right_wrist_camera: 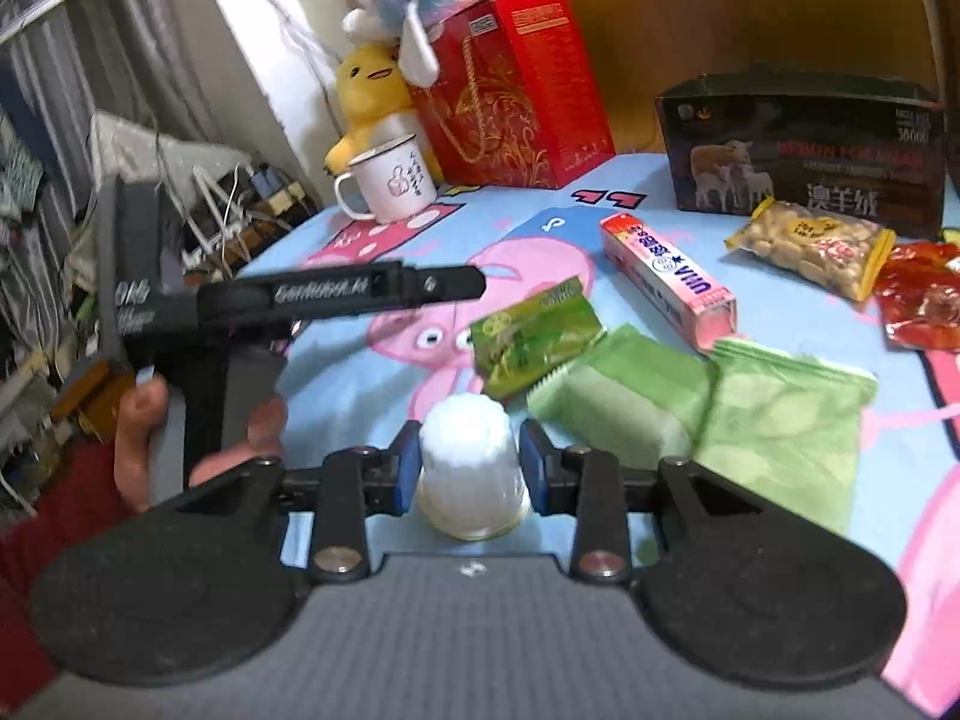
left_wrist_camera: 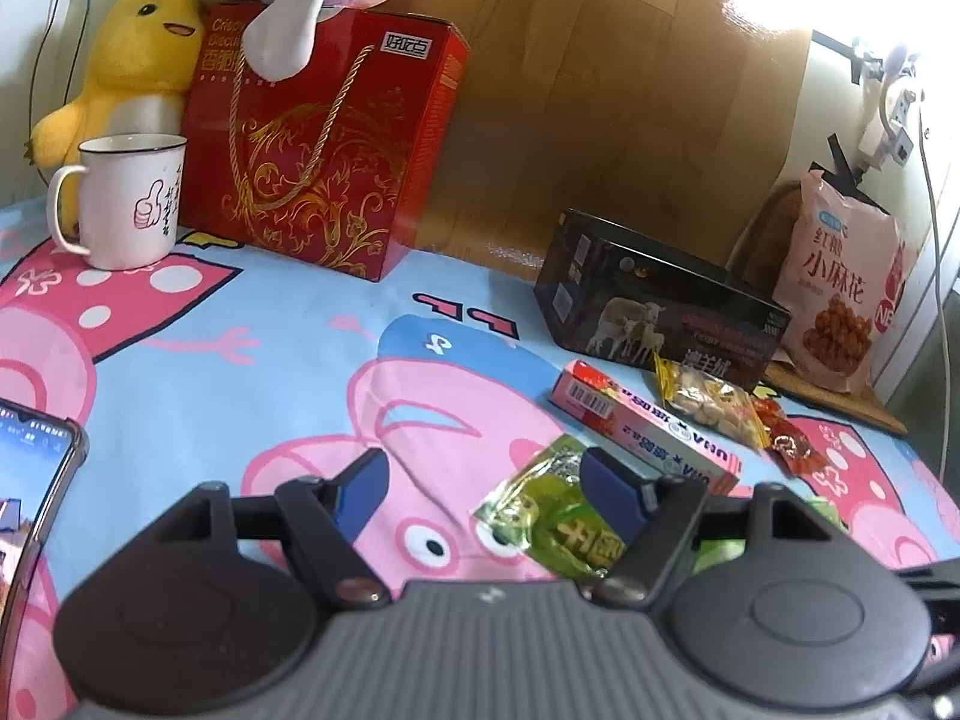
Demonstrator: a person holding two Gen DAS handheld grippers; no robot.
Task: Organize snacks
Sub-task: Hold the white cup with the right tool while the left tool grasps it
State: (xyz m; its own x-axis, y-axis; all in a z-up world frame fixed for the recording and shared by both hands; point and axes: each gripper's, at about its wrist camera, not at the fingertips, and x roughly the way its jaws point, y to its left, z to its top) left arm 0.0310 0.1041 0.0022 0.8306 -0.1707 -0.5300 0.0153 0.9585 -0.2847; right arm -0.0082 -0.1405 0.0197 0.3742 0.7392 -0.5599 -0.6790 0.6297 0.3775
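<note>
My left gripper [left_wrist_camera: 480,480] is open above the cartoon tablecloth; its right finger overlaps a shiny green snack packet [left_wrist_camera: 558,516], also in the right wrist view [right_wrist_camera: 534,336]. My right gripper [right_wrist_camera: 471,462] is shut on a white jelly cup [right_wrist_camera: 471,468], held low over the table. A pink candy box [left_wrist_camera: 648,426] [right_wrist_camera: 666,270], a yellow peanut packet [left_wrist_camera: 708,402] [right_wrist_camera: 810,246] and a red packet [left_wrist_camera: 792,438] [right_wrist_camera: 924,300] lie near a black open box [left_wrist_camera: 660,306] [right_wrist_camera: 804,144]. Two pale green packets [right_wrist_camera: 720,408] lie by my right gripper.
A red gift box [left_wrist_camera: 324,144] with plush toys, a white mug [left_wrist_camera: 126,198], a phone [left_wrist_camera: 30,480] at the left edge, and a pink snack bag [left_wrist_camera: 840,282] at the back right. The left gripper's body [right_wrist_camera: 300,300] shows in the right wrist view.
</note>
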